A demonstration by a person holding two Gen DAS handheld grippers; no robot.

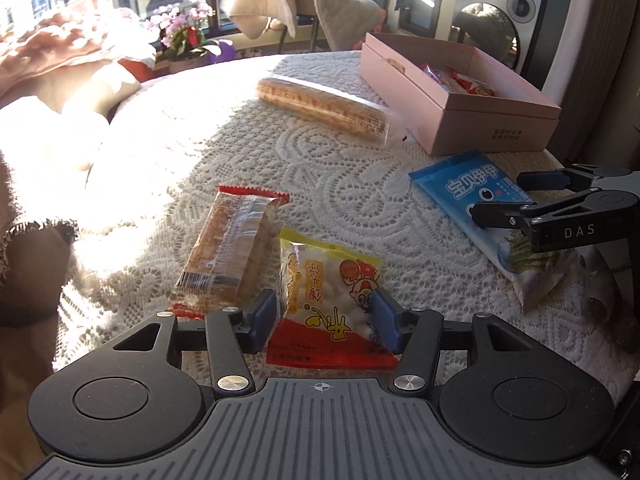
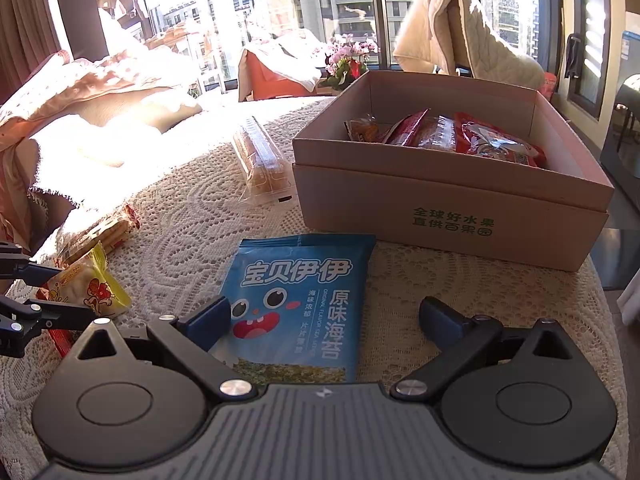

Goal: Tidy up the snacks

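Lying between left gripper's parted pads: yellow rice-cracker packet. Sitting between right gripper's wide-apart pads, unclamped: blue seaweed packet, near pink box.

Very bright sun through the big windows at the back — so bright on the left that the cushions wash out to white. Long dark shadows over the lace tablecloth. Bent, curvy edges (fisheye). Sharp up close, a bit soft far away.
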